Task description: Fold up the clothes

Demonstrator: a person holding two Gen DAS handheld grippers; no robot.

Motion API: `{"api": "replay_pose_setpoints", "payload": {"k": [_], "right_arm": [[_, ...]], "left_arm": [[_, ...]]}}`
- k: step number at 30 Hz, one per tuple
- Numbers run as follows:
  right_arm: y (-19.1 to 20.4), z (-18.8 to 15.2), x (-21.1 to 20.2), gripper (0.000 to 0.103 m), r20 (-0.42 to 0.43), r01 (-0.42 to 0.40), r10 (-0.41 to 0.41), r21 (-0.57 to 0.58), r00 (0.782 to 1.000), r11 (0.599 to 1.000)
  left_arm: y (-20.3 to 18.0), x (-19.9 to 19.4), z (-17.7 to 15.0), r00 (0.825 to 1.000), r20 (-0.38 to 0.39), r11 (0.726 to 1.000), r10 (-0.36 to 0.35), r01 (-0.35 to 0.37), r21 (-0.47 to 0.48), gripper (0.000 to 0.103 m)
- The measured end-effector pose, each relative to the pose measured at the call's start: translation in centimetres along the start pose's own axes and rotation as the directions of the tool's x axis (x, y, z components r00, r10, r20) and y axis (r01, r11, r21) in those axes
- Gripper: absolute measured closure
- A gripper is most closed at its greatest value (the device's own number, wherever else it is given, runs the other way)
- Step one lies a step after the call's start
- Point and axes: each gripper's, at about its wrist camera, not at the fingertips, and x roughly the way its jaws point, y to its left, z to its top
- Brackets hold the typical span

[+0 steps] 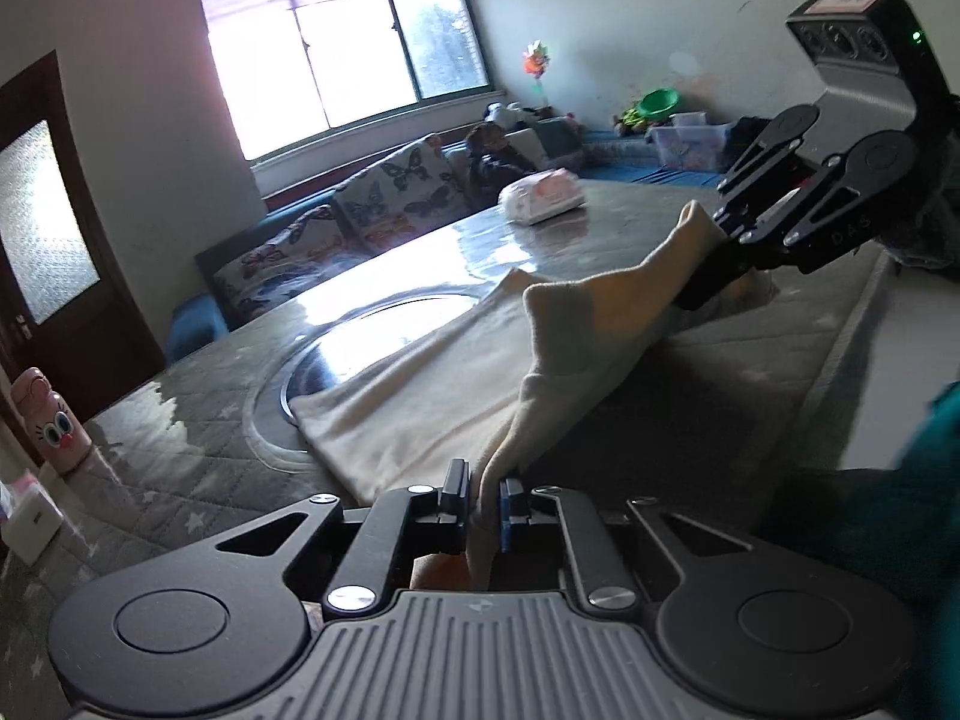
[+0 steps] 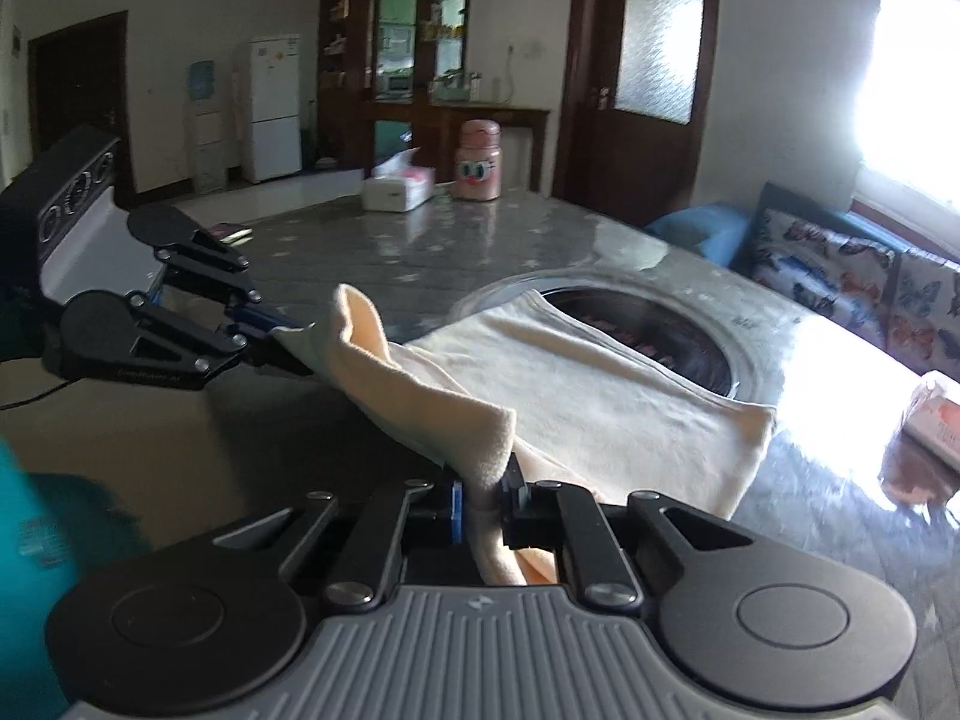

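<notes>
- On the table, which is the largest thing and has a shiny quilted grey cover, the cream garment lies mostly flat, with its far part over a round sunken plate in the middle of the table.
- Along the near edge the garment is lifted: the left gripper has its jaws pressed on one corner of the cloth, and the right gripper has its jaws pressed on the other corner (each wrist view shows the cloth pinched between the fingers).
- For a good fold, I judge that both corners should travel forward together at the same height, so the lifted edge stays straight and lands parallel to the far edge; the cloth sags between the grippers, so a little tension sideways would help.
- Release should come only when the corners rest on the lower layer, otherwise the soft cloth may slide back.
- Around the garment stand a wrapped packet at the far end, and a tissue box and a pink cartoon bottle at the other end; all are well apart from the cloth.
- Nothing blocks the fold path, though the rim of the sunken plate may make the cloth lie uneven.
</notes>
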Motion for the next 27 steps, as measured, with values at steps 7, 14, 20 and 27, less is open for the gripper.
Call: {"api": "replay_pose_setpoints", "payload": {"k": [7,14,20,27], "right_arm": [[1.3,0.8,-3.0,0.093,-0.039,-0.024,0.023,-0.015,0.999,1.0],[-3.0,3.0,-0.6,0.094,-0.017,0.041,-0.04,0.04,0.999,0.998],[-7.6,5.0,3.9,0.094,-0.046,0.094,-0.092,0.064,0.995,0.993],[-11.8,3.0,11.4,0.084,-0.1,0.174,-0.157,0.201,0.983,0.964]], "left_arm": [[-1.1,-1.9,1.3,1.0,0.009,0.999,-0.028,0.028,0.032,0.092],[1.7,2.8,3.4,0.999,0.033,1.0,0.001,-0.002,0.03,0.092],[5.4,9.9,5.0,1.0,-0.008,1.0,0.006,-0.006,-0.017,0.092],[7.2,17.1,3.8,0.991,-0.118,0.993,0.056,-0.068,-0.099,0.088]]}}
